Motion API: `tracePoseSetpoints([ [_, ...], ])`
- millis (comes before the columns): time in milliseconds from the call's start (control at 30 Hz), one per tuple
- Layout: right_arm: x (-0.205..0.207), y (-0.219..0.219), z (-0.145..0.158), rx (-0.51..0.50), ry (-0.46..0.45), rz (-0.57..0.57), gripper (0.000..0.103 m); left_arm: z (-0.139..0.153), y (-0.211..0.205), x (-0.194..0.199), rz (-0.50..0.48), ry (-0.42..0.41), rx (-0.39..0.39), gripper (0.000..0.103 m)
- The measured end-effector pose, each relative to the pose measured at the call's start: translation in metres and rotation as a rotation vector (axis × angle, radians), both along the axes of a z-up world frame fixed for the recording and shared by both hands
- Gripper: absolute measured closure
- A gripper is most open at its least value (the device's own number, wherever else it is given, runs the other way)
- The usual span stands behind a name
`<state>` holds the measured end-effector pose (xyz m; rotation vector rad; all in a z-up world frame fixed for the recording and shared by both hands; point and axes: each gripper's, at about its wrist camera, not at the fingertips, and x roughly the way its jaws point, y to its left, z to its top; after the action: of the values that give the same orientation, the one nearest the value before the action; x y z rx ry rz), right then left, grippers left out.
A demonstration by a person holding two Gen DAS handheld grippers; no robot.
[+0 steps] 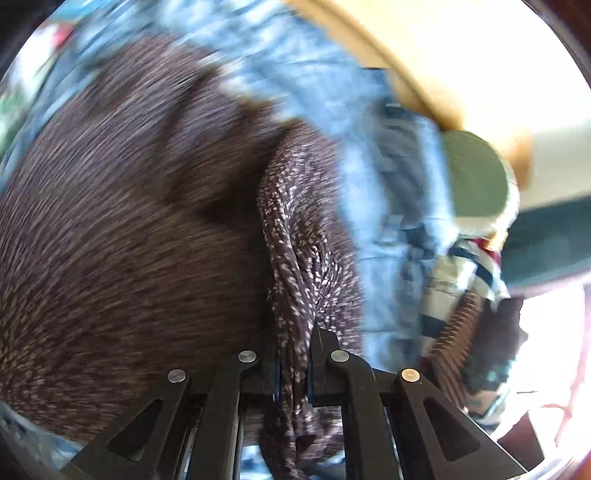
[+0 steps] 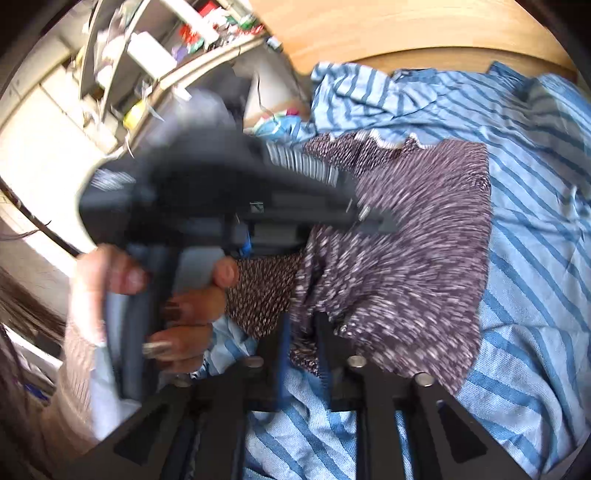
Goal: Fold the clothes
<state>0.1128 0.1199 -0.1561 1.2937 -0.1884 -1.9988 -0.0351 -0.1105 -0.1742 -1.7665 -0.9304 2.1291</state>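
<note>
A dark speckled knit garment [image 1: 110, 221] fills most of the left wrist view. My left gripper [image 1: 293, 365] is shut on a bunched fold of it. In the right wrist view the same garment [image 2: 406, 240] lies partly doubled over on a blue striped cloth [image 2: 535, 258]. My right gripper [image 2: 301, 354] stands over its near edge, jaws apart, with a loose bit of the fabric between them and not pinched. The left gripper [image 2: 373, 219], blurred, reaches in from the left with its tip in the garment, held by a person's hand [image 2: 184, 295].
The blue striped cloth [image 1: 388, 221] spreads under the garment. A plaid cloth [image 1: 461, 280] and a green round thing [image 1: 476, 173] lie to the right. A wooden board [image 2: 369, 33] runs along the far side. Cluttered shelves [image 2: 166, 44] stand at the far left.
</note>
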Motion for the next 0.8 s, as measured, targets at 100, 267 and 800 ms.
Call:
tracePoseSetpoints([
  [100, -0.004, 0.012, 0.004, 0.035, -0.007, -0.067, 0.06, -0.023, -0.008, 0.004, 0.028, -0.022, 0.079, 0.094],
  [267, -0.016, 0.038, 0.013, 0.088, -0.016, -0.198, 0.056, -0.027, 0.005, 0.004, 0.006, 0.01, 0.039, 0.091],
  [800, -0.001, -0.033, -0.039, 0.479, -0.003, 0.034, 0.045, 0.005, -0.073, 0.077, 0.066, 0.029, 0.009, 0.035],
])
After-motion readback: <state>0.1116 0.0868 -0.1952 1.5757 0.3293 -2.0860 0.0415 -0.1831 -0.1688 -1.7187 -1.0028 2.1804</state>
